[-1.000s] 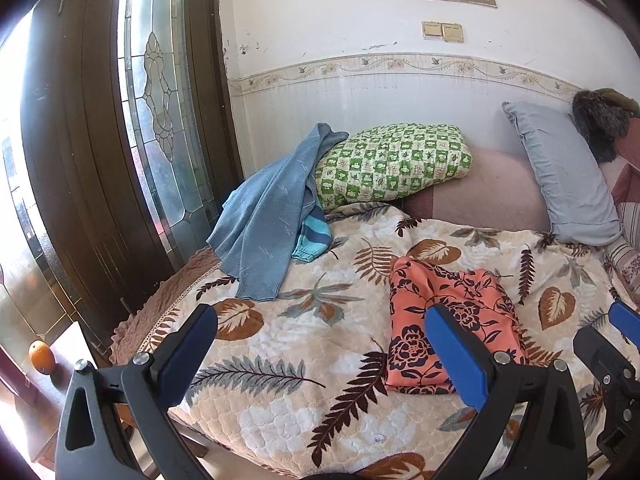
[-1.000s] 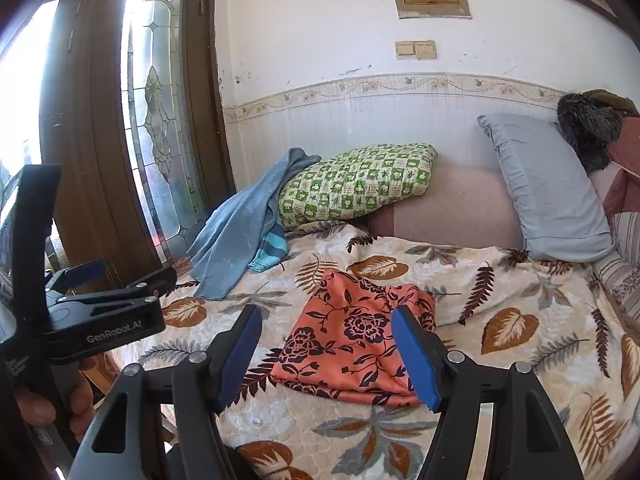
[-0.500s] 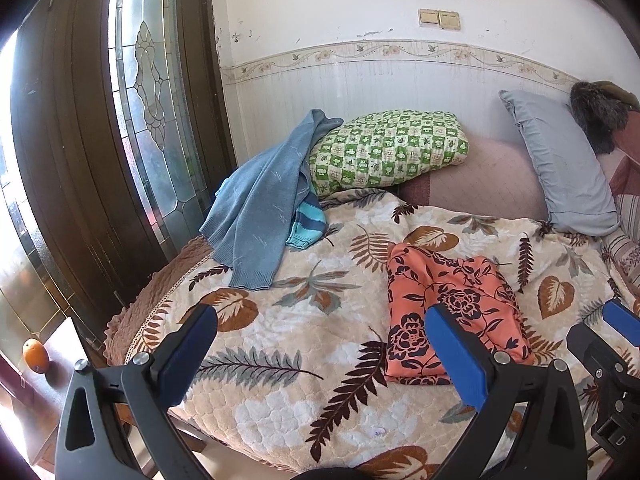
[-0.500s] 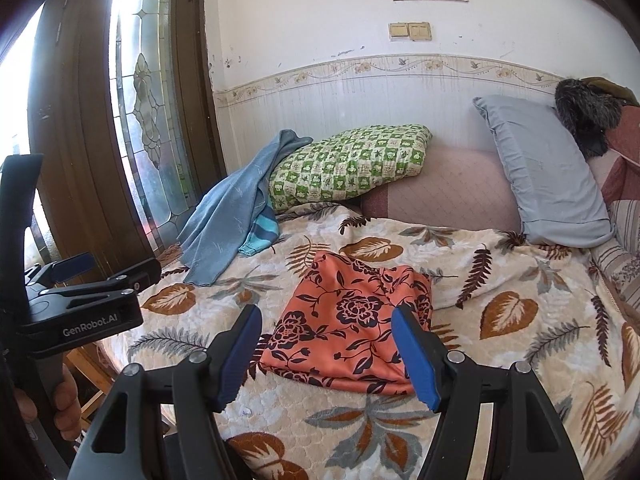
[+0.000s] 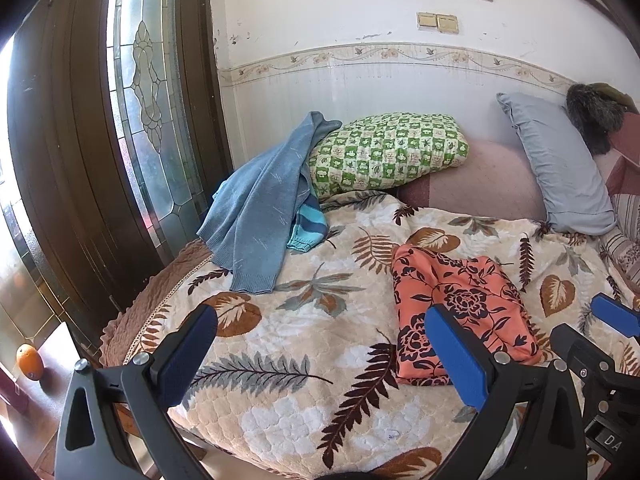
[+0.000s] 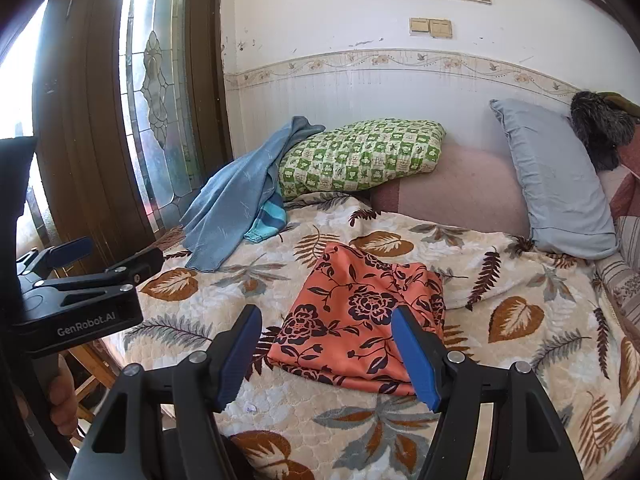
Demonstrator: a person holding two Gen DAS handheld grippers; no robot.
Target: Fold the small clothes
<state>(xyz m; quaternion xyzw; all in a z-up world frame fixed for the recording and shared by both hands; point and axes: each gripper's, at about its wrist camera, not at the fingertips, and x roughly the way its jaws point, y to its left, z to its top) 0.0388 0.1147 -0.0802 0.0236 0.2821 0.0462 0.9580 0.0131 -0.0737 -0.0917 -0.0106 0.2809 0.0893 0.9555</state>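
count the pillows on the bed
2: a green checked pillow against the wall beside the blue sweater, and a grey pillow leaning at the right. Others may be hidden.

Bed [image 6: 520, 344], leaf-print quilt: folded orange floral garment [image 6: 360, 316] centre; blue sweater [image 6: 232, 212], green checked pillow [image 6: 360, 156], grey pillow [image 6: 556, 180] at the wall.

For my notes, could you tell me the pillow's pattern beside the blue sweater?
Green-and-white checks on the pillow, clearest in the left wrist view.

We can only make out "GenRobot.AI" in pale letters on the side of the left gripper [image 6: 68, 276], plus a cut-off "DA" on the right gripper [image 5: 612, 320] body.
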